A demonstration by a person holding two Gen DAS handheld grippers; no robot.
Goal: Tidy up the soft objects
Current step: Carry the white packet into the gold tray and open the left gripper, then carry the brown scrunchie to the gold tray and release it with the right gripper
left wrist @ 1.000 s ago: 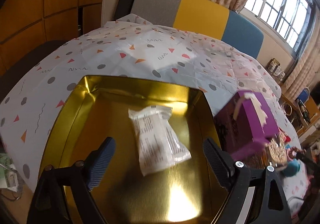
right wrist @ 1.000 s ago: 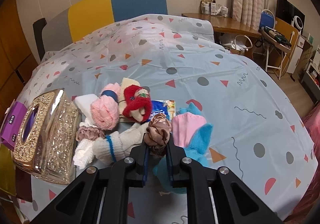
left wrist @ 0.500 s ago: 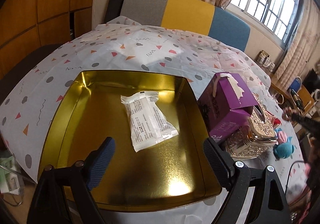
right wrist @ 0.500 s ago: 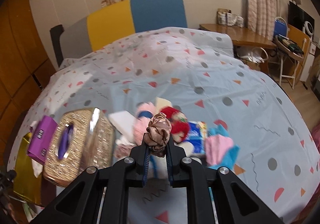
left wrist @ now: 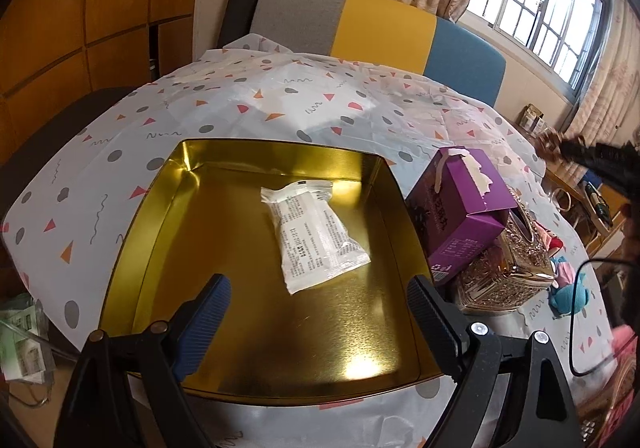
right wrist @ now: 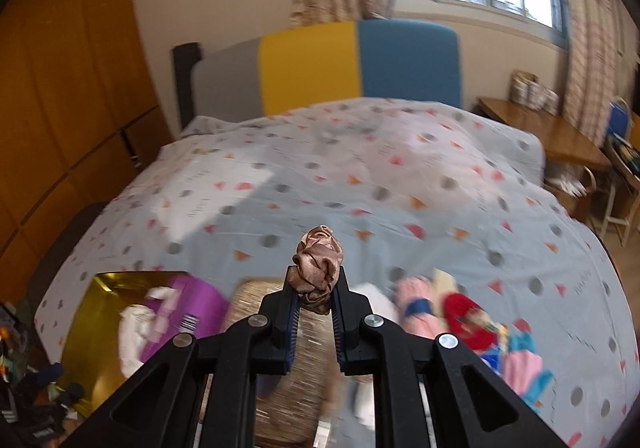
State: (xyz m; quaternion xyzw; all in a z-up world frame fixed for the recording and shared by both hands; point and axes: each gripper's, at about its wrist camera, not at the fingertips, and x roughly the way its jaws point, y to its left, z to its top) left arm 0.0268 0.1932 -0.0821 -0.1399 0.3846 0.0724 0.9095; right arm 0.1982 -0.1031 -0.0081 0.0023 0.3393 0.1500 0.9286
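My right gripper (right wrist: 314,290) is shut on a brown satin scrunchie (right wrist: 318,266) and holds it high above the table, over the glittery gold tissue box (right wrist: 276,312). It shows blurred at the right edge of the left wrist view (left wrist: 600,160). My left gripper (left wrist: 316,306) is open and empty, low over the near part of the gold tin tray (left wrist: 160,208). A white plastic packet (left wrist: 314,234) lies in the tray. Several soft items, pink, red and blue (right wrist: 460,312), lie on the table right of the tissue box.
A purple carton (left wrist: 460,216) leans between the tray and the gold tissue box (left wrist: 508,272). A blue and pink plush (left wrist: 568,288) lies beyond. A patterned cloth (left wrist: 280,100) covers the table. A grey, yellow and blue headboard (left wrist: 380,28) stands behind.
My right gripper has lifted the scrunchie off the pile and swung left toward the tray. My left gripper has drawn back from the tray, staying open.
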